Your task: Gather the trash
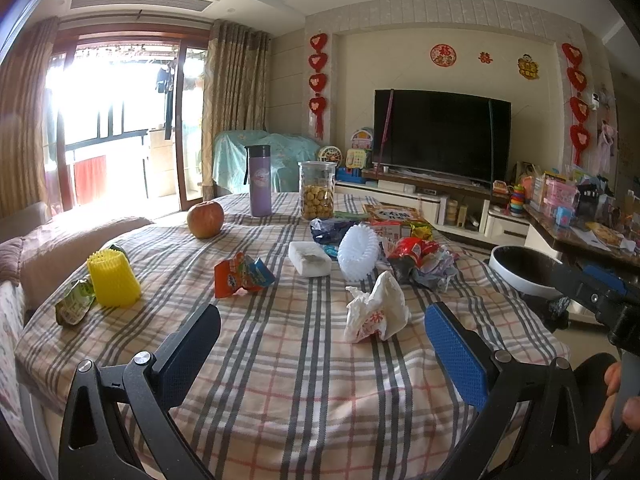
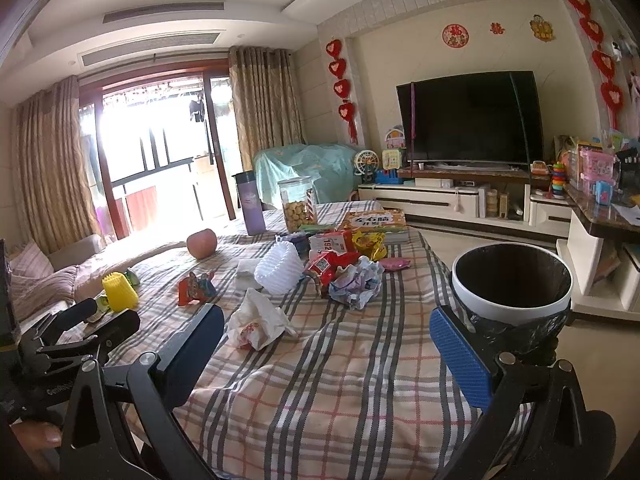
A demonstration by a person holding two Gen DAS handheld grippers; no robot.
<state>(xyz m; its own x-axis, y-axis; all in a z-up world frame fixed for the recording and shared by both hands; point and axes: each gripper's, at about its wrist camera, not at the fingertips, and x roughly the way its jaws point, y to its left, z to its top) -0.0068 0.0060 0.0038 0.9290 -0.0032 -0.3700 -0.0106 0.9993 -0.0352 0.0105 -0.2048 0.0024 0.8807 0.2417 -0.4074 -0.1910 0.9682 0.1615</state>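
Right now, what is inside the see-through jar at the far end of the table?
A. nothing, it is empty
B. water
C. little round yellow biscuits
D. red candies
C: the clear jar, standing beside the purple bottle on the checked tablecloth, is filled partway with small round yellow-brown biscuits, seen in both wrist views.

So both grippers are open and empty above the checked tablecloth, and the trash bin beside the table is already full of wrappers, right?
Not quite. The left gripper and right gripper are open and empty above the checked tablecloth, but the trash bin beside the table looks empty; the right wrist view shows only its dark liner inside.
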